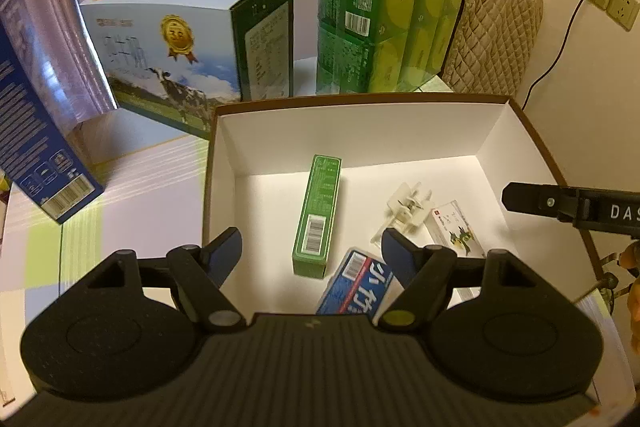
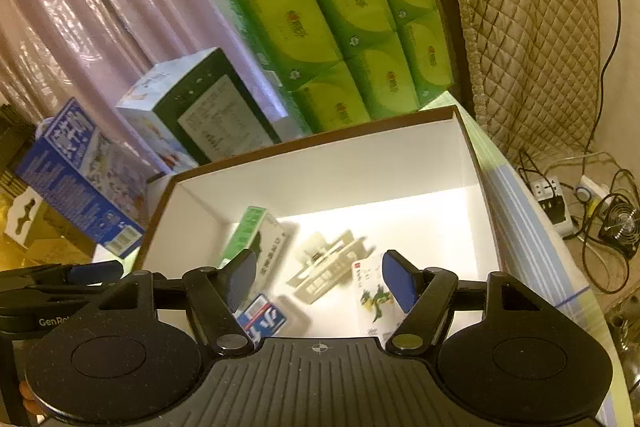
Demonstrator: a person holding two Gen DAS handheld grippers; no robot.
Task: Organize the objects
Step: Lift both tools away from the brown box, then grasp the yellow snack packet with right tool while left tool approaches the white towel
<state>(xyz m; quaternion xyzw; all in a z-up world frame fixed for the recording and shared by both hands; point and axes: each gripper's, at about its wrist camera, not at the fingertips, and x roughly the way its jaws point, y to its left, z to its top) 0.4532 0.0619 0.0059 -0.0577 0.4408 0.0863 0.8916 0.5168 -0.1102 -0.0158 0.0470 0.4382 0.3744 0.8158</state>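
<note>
Blue-padded fingers on the left gripper (image 1: 311, 251) are spread wide with nothing between them, hanging over the near end of the open white-lined box (image 1: 492, 131). Same deal with the right gripper (image 2: 319, 279): wide apart, holding nothing, hovering over that same box from the other side, and you can see its black finger poking in at the right edge of the left wrist view. Down on the box floor, right under the left gripper, a green carton (image 1: 318, 217) lies flat with its barcode end toward the camera, and a blue and white packet (image 1: 354, 287) sits just beside its near end, partly hidden by the gripper body. A little further right there's a pale plastic clip thing (image 1: 406, 209) and a small white card box with a green dragon picture (image 1: 456, 229), touching or nearly touching each other. Outside the box, on the table (image 1: 152, 179), a milk carton case with a cow on it (image 1: 180, 43) stands behind the far left corner, a wrapped stack of green tissue packs (image 1: 384, 11) sits behind the far wall, and a blue box (image 1: 36, 155) leans off to the left. Quilted chair cover (image 2: 532, 39) at the back right.
</note>
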